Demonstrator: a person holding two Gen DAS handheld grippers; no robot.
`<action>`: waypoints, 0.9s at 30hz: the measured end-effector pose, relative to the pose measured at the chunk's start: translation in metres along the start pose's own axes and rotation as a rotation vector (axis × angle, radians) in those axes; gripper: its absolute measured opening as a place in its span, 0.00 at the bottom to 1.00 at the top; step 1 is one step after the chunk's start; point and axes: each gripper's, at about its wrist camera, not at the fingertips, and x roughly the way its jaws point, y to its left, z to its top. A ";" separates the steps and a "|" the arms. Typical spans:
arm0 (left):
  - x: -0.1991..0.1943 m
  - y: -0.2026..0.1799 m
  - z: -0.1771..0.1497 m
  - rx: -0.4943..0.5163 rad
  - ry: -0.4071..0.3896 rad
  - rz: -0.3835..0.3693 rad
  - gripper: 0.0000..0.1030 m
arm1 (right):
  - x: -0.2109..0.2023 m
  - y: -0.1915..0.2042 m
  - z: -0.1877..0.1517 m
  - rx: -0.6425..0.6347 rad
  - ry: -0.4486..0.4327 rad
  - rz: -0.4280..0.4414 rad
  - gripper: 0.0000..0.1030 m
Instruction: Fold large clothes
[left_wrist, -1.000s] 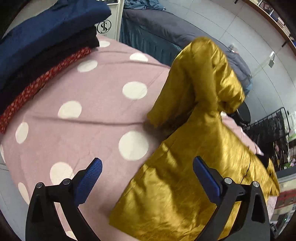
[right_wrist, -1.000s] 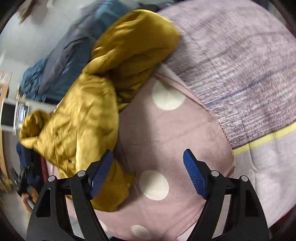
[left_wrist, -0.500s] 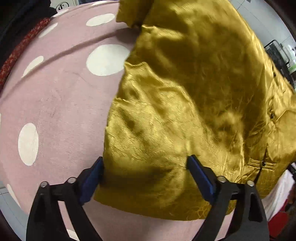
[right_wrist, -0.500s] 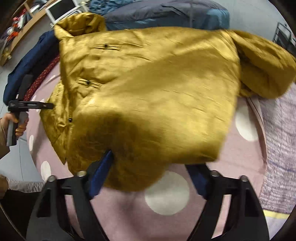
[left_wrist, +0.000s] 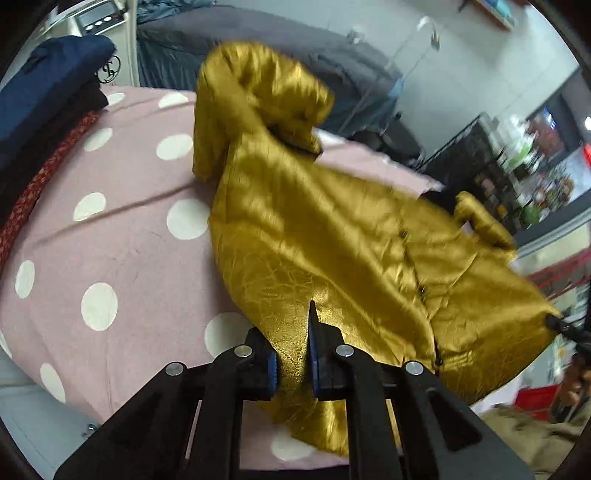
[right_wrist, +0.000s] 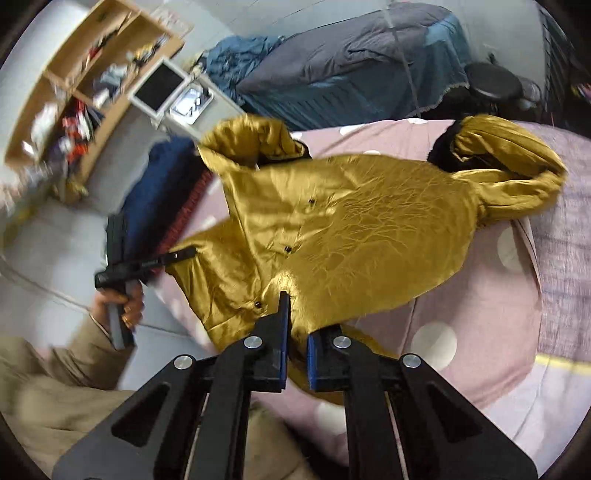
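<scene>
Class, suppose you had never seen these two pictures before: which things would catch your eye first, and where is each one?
The shiny mustard-gold jacket dominates, spread over the pink blanket with white polka dots, with its hem lifted. The left gripper and the right gripper are each shut on the hem in the foreground. Next comes the stack of folded clothes, navy on top, at the blanket's far left.

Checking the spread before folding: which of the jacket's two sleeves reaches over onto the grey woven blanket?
The sleeve on the right of the right wrist view, its black-lined cuff curled inward. The other sleeve bunches up near the stacked clothes.
</scene>
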 end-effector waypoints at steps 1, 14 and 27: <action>-0.016 0.001 0.000 -0.013 -0.020 -0.015 0.11 | -0.011 -0.001 0.001 0.023 -0.007 0.003 0.08; 0.054 0.068 -0.087 -0.184 0.178 0.248 0.73 | 0.074 -0.094 -0.066 0.239 0.192 -0.378 0.84; 0.114 0.082 -0.110 -0.078 0.366 0.271 0.36 | 0.136 -0.090 -0.131 0.254 0.330 -0.084 0.12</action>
